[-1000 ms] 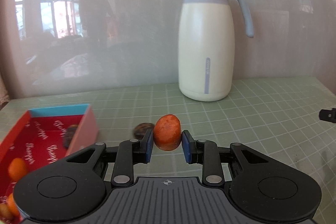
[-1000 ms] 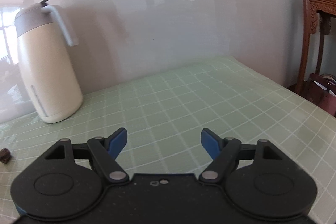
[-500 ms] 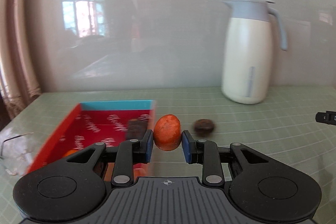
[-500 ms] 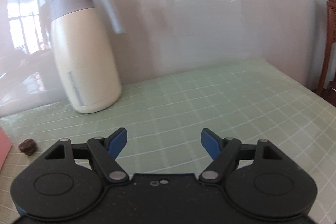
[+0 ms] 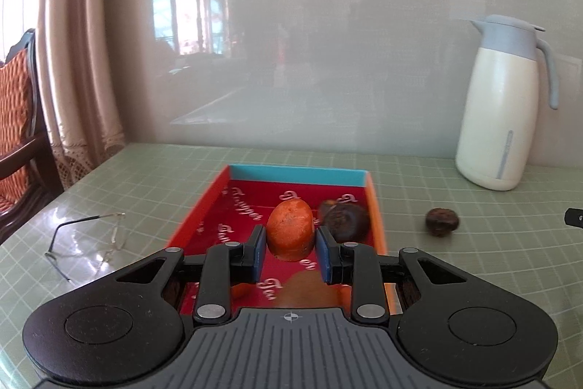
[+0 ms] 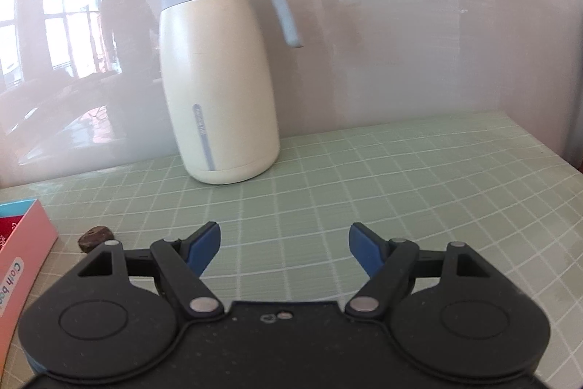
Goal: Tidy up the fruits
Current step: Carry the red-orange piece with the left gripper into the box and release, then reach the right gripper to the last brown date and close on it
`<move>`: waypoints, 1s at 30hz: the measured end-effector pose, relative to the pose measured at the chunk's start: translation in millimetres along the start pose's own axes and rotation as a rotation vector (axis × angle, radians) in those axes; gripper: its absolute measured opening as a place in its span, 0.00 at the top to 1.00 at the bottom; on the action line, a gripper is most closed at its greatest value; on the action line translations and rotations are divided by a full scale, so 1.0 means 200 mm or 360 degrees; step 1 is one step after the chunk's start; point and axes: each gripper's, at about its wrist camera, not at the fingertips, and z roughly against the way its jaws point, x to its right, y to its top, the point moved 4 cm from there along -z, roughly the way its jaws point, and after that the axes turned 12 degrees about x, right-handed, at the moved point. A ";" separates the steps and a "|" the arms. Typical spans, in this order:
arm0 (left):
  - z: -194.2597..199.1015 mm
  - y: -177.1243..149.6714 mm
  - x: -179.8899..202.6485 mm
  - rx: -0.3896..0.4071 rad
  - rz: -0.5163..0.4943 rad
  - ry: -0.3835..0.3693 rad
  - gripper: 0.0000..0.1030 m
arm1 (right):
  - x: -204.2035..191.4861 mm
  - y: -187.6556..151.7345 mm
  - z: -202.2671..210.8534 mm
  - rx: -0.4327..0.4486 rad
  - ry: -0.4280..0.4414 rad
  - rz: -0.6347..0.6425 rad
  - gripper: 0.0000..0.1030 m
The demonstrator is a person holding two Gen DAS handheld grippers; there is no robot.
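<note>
**Left gripper carries fruit over the box**

Left gripper [image 5: 290,252] pinches the orange fruit [image 5: 290,229] above the red box [image 5: 375,206]. Right gripper [image 6: 284,245] gapes empty. Next, I judge: lower, release; dark fruit [image 5: 442,221] remains on the table [image 5: 473,243].

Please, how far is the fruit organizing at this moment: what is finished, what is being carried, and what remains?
Done: a dark fruit and some orange ones lie in the red box. In hand: the left hand-held gripper is shut on an orange fruit, held over the box and not released. Left: one dark fruit on the table, beside the box. The right hand-held gripper is open and empty.
</note>
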 end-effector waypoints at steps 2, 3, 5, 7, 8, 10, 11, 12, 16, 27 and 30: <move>0.00 -0.01 -0.03 -0.0006 0.0003 0.0019 0.71 | -0.03 -0.01 0.00 -0.0002 0.0018 0.0008 0.25; -0.01 -0.01 -0.04 -0.0010 0.0005 0.0027 0.71 | -0.05 -0.01 0.00 -0.0004 0.0028 0.0010 0.25; -0.01 -0.03 -0.07 -0.0016 0.0007 0.0047 0.71 | -0.08 -0.01 0.00 -0.0005 0.0044 0.0015 0.25; -0.02 -0.04 -0.11 -0.0028 0.0009 0.0065 0.71 | -0.11 -0.01 -0.01 -0.0006 0.0059 0.0015 0.25; -0.03 -0.05 -0.13 -0.0034 0.0009 0.0075 0.71 | -0.13 -0.01 -0.01 -0.0006 0.0066 0.0014 0.25; -0.03 -0.06 -0.16 -0.0045 0.0010 0.0090 0.71 | -0.15 -0.02 -0.01 -0.0007 0.0080 0.0017 0.25; -0.04 -0.07 -0.18 -0.0051 0.0008 0.0097 0.71 | -0.17 -0.02 -0.01 -0.0006 0.0087 0.0019 0.25; -0.04 -0.07 -0.19 -0.0057 0.0007 0.0103 0.71 | -0.18 -0.02 0.00 -0.0005 0.0093 0.0021 0.25; -0.05 -0.11 -0.24 -0.0084 0.0010 0.0123 0.71 | -0.22 -0.03 -0.01 -0.0012 0.0110 0.0029 0.25; -0.08 -0.16 -0.31 -0.0151 0.0091 0.0126 0.66 | -0.26 -0.05 0.00 -0.0026 0.0121 0.0058 0.24; -0.07 -0.15 -0.28 -0.0126 0.0113 0.0077 0.39 | -0.26 -0.05 -0.01 -0.0030 0.0120 0.0064 0.23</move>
